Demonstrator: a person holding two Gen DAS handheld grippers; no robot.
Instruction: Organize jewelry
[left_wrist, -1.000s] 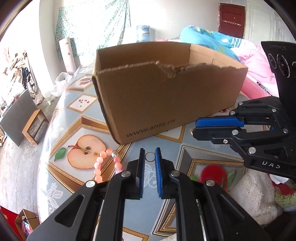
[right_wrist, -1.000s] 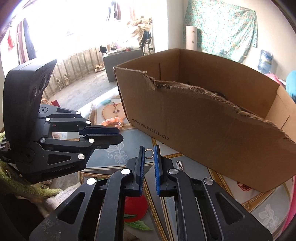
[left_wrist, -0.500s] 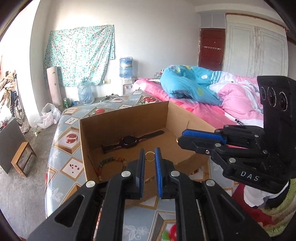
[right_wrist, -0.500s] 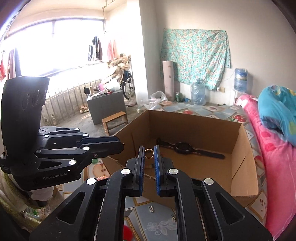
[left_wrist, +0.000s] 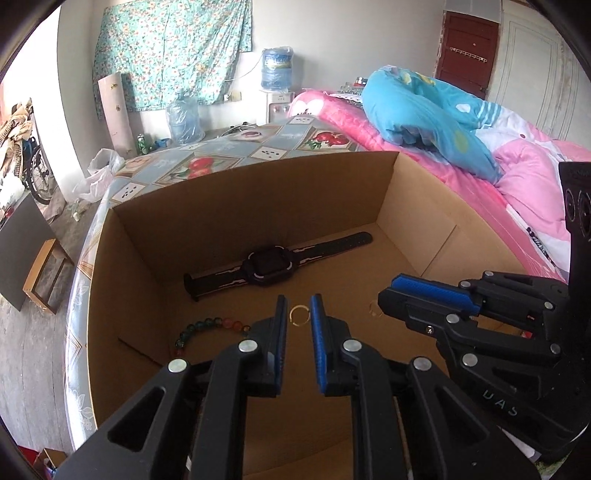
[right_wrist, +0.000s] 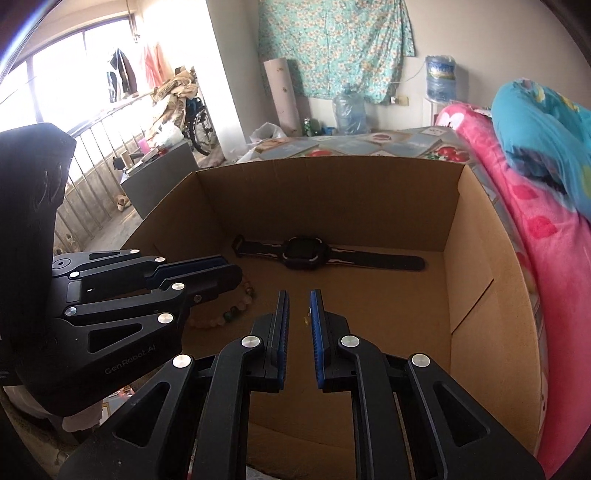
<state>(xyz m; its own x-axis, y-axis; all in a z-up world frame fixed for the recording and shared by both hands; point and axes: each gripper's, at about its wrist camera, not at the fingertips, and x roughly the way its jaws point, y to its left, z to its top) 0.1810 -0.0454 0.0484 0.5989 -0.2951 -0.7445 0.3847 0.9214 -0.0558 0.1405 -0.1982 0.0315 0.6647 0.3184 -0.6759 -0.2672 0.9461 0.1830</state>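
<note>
Both grippers hang over the open cardboard box (left_wrist: 258, 206) (right_wrist: 332, 177). My left gripper (left_wrist: 298, 314) is slightly open, and a small gold ring (left_wrist: 298, 316) shows in the gap between its blue pads; whether it is still pinched I cannot tell. My right gripper (right_wrist: 298, 314) is open; a small gold ring (right_wrist: 306, 320) lies below it on the box floor, and also shows in the left wrist view (left_wrist: 373, 309). A black watch (left_wrist: 271, 264) (right_wrist: 303, 253) lies flat at the back of the box. A bead bracelet (left_wrist: 207, 328) (right_wrist: 232, 310) lies at the box's left.
The box stands on a fruit-patterned tablecloth (left_wrist: 207, 158). A bed with pink (left_wrist: 517, 177) and blue (left_wrist: 424, 110) bedding lies to the right. A water dispenser bottle (left_wrist: 276, 68) and floral curtain (left_wrist: 173, 48) are at the far wall.
Both grippers rose from the table in front of the box to above its inside and tilted down. Their jaws opened wider, and the right gripper's ring dropped to the box floor.
</note>
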